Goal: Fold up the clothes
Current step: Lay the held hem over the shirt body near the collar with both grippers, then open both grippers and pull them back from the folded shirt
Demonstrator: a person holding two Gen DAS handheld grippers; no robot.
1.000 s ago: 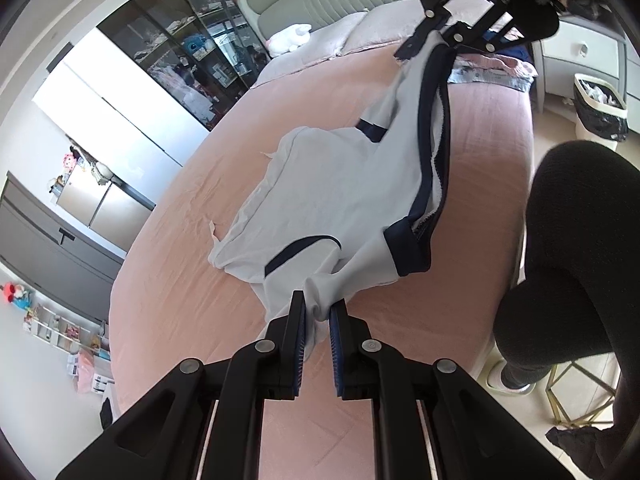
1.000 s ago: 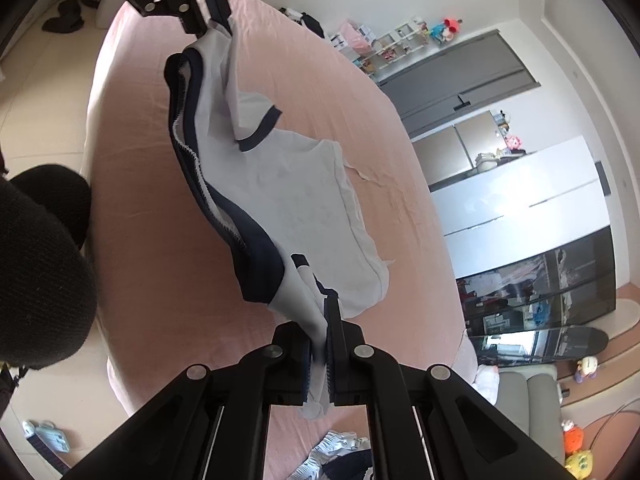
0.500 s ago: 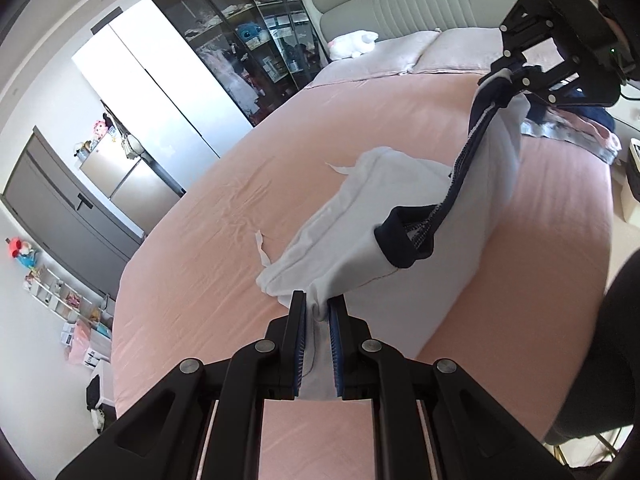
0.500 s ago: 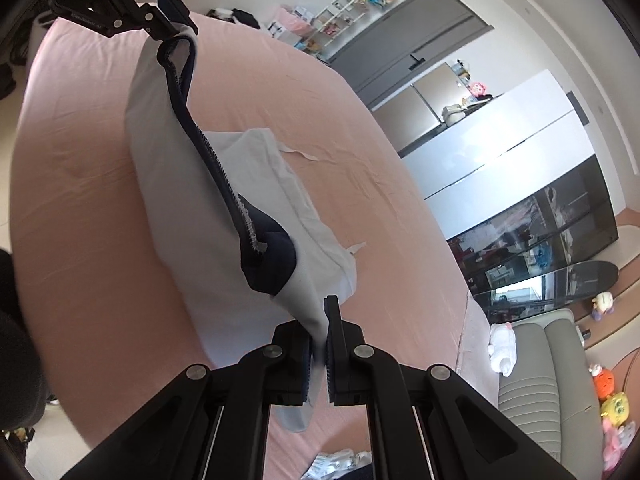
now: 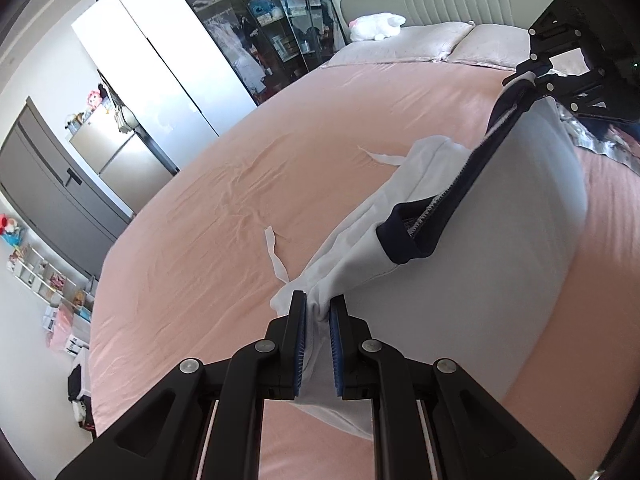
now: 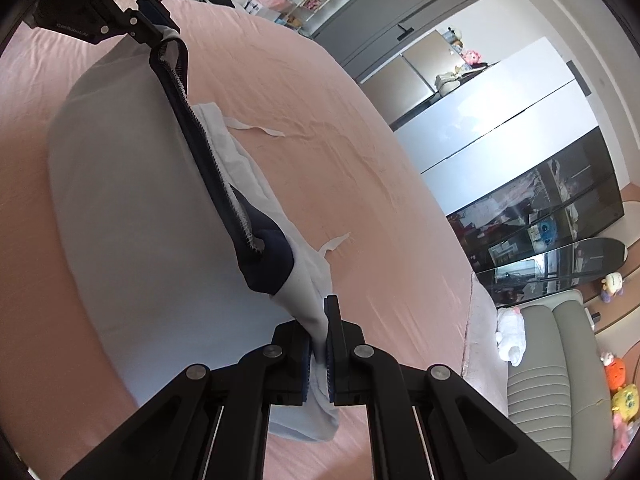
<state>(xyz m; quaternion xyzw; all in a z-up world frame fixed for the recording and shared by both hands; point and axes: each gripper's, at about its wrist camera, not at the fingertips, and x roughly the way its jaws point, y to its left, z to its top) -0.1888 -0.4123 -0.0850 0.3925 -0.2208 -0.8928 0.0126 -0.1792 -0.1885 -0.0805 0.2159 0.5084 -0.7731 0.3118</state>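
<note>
A pale grey garment with navy trim (image 5: 500,240) (image 6: 132,200) hangs stretched between my two grippers above a pink bed (image 5: 240,184) (image 6: 360,168). My left gripper (image 5: 318,308) is shut on one end of it; the same gripper appears at the top left of the right wrist view (image 6: 160,40). My right gripper (image 6: 318,320) is shut on the other end and shows at the top right of the left wrist view (image 5: 528,76). The navy band (image 5: 452,200) (image 6: 204,152) runs taut along the top edge, and the fabric below folds over onto the bed.
Pillows (image 5: 452,44) and a white plush toy (image 5: 376,26) lie at the head of the bed by a padded headboard. Other clothes (image 5: 600,144) lie at the bed's right. Wardrobes and dark glass cabinets (image 5: 248,40) (image 6: 540,200) line the far wall.
Both grippers have swept across the bed with the garment, folding it over itself. The flat-spread part has shrunk, and the person's dark-clothed legs have left the left wrist view.
</note>
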